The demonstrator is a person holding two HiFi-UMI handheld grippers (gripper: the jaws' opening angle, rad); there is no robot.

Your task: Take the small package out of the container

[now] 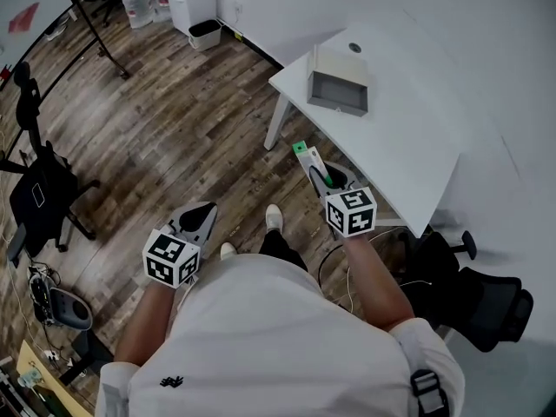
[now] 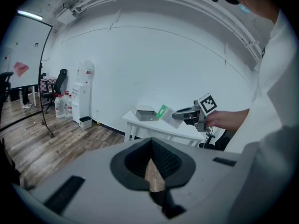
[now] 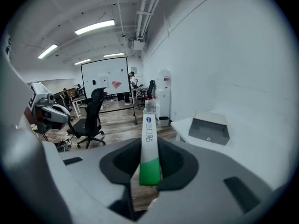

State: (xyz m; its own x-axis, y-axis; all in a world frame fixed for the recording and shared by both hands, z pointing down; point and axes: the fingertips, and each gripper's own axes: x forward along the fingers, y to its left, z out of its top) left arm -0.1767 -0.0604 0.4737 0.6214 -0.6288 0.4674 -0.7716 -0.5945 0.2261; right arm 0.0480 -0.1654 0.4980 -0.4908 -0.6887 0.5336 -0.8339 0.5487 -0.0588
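Small package [image 1: 306,155] held clear of table [image 1: 408,146] edge

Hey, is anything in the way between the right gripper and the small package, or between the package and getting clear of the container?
Nothing visible does. The right gripper has its jaws closed on the small package, which is out in open air beside the white table, apart from the grey container standing on it.

A black office chair [image 1: 42,196] is standing on the wooden floor [image 1: 174,120]. A water dispenser [image 2: 83,94] is standing against the wall [image 2: 163,55], a small bin [image 2: 85,122] sitting beside it.
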